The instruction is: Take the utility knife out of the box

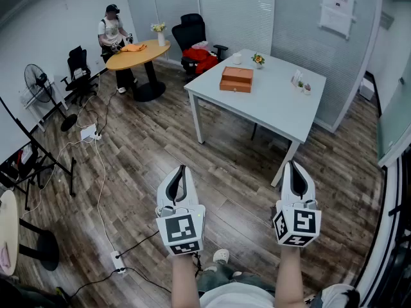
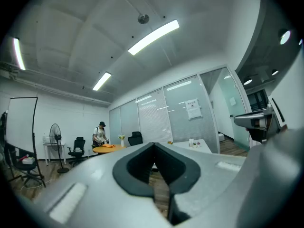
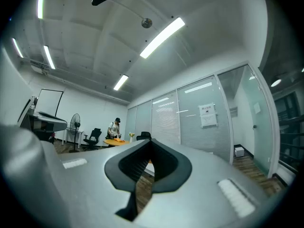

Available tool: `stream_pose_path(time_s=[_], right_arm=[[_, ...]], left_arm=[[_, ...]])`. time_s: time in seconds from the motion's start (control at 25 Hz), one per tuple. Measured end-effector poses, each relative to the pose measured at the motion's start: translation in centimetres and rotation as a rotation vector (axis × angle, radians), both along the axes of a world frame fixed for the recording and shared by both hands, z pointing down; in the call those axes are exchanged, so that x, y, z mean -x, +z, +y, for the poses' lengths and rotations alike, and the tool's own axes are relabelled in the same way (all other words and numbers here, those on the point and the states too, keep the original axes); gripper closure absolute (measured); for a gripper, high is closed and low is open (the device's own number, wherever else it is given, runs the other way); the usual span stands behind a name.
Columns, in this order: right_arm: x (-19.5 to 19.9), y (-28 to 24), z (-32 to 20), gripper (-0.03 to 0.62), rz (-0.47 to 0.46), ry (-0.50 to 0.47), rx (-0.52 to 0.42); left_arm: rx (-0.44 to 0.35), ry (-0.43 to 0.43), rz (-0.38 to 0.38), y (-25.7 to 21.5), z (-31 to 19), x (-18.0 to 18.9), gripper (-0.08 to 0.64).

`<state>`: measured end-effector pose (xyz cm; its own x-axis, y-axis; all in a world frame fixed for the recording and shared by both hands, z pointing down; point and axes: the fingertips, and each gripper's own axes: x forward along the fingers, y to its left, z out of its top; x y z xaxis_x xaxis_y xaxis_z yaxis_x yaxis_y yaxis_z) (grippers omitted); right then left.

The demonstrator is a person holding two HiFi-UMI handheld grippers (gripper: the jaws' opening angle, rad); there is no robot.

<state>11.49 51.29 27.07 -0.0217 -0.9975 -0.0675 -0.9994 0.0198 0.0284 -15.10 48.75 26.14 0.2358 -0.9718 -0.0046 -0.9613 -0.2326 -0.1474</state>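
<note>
An orange-brown box [image 1: 236,79] lies closed on the white table [image 1: 276,104] far ahead in the head view. No utility knife shows. My left gripper [image 1: 182,170] is held level over the wooden floor at lower centre, its jaws together with nothing between them. My right gripper [image 1: 293,165] hovers beside it at the lower right, also shut and empty, near the table's front leg. In the left gripper view the left gripper [image 2: 154,148] points toward the distant table [image 2: 192,145]; in the right gripper view the right gripper [image 3: 151,144] does the same.
A person [image 1: 113,34] stands at a round wooden table [image 1: 138,53] at the back left. Office chairs [image 1: 192,34], a floor fan [image 1: 45,88], and cables with a power strip [image 1: 117,262] lie on the wooden floor. Glass walls close the room on the right.
</note>
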Motion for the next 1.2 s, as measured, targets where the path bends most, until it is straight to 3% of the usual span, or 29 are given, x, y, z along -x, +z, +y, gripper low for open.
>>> stream_pose_path(time_s=[0.72, 1.04, 1.2], right_arm=[[0.6, 0.4, -5.0, 0.578, -0.005, -0.005, 0.01], [1.7, 1.6, -8.2, 0.525, -0.02, 0.018, 0.037], [2.6, 2.2, -9.0, 0.422, -0.02, -0.004, 0.056]], left_arm=[[-0.004, 0.015, -0.015, -0.1, -5.4, 0.3, 0.56], [-0.011, 0.037, -0.023, 0.4, -8.8, 2.0, 0.56], [0.006, 0.046, -0.02, 1.1, -9.9, 2.5, 0.56]])
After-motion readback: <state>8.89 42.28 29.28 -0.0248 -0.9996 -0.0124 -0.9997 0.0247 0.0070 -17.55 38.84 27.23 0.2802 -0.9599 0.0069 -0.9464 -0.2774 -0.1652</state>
